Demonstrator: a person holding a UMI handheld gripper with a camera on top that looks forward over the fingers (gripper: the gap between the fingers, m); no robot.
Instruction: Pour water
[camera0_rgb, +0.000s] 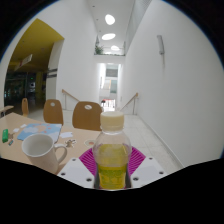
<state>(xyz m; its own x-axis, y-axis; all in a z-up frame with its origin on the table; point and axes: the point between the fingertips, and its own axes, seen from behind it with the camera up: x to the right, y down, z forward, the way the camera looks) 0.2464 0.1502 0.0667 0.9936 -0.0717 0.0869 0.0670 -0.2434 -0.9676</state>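
Note:
A clear plastic bottle (111, 152) with a cream cap and yellowish liquid stands upright between my fingers. My gripper (112, 165) is shut on the bottle, with the magenta pads (88, 159) pressing its sides. A white mug (40, 152) stands on the wooden table (18, 160), to the left of the bottle and close to the left finger, its handle pointing toward the bottle. The bottle's base is hidden behind the gripper body.
Light-blue cloth or paper (38, 131) and small items lie on the table beyond the mug. Two wooden chairs (86, 115) stand behind the table. A white wall rises on the right and a bright corridor opens straight ahead.

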